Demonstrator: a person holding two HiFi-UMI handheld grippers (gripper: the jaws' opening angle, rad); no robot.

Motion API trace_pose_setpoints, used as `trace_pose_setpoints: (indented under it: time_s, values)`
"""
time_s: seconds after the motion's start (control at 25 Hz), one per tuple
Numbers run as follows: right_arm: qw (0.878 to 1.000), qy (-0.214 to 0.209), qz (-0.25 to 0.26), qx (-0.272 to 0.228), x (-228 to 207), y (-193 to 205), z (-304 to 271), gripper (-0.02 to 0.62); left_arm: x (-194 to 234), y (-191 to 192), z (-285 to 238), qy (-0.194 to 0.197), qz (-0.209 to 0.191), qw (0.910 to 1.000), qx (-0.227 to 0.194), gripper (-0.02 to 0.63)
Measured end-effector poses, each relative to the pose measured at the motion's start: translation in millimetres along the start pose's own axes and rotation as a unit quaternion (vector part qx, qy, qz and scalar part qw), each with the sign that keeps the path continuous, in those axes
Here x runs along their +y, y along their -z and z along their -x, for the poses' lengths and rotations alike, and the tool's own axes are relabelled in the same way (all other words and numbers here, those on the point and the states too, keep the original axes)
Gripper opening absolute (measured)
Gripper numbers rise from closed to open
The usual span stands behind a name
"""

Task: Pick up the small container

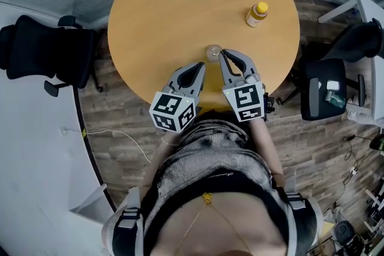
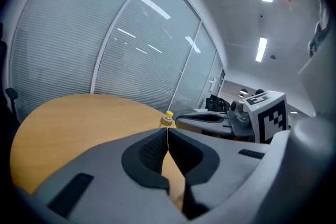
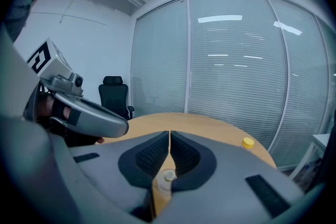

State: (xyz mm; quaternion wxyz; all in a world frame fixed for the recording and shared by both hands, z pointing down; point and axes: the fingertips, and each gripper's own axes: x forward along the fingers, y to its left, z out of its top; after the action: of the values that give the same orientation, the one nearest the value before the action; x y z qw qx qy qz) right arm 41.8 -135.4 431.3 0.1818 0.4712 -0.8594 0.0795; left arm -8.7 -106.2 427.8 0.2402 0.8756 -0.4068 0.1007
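Note:
The small clear container [image 1: 213, 53] stands on the round wooden table [image 1: 180, 3] near its front edge. My right gripper [image 1: 222, 52] is shut, its tips just right of the container and above it. In the right gripper view the container [image 3: 167, 178] shows low in the gap behind the closed tips of the right gripper [image 3: 169, 134], not pinched by them. My left gripper [image 1: 201, 65] hovers beside it over the table edge, also shut with nothing in it; its tips [image 2: 167, 131] meet.
A yellow-capped bottle [image 1: 257, 14] stands at the table's right side, also seen as the bottle [image 2: 167, 119] and the yellow cap [image 3: 247, 142]. Black office chairs stand left [image 1: 48, 51] and right [image 1: 324, 90] of the table. Glass walls with blinds lie beyond.

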Motion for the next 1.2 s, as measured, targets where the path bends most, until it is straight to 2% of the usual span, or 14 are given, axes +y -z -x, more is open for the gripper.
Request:
trace_pose_setpoints:
  time_s: [0.76, 1.2]
  values:
    - [0.999, 0.023, -0.012, 0.019, -6, 11, -5, 0.021, -8, 8, 0, 0.035, -0.004, 0.9992, 0.018, 0.021]
    - [0.999, 0.013, -0.009, 0.037, -2, 23, -21, 0.021, -1, 9, 3, 0.032, -0.003, 0.9993, 0.017, 0.02]
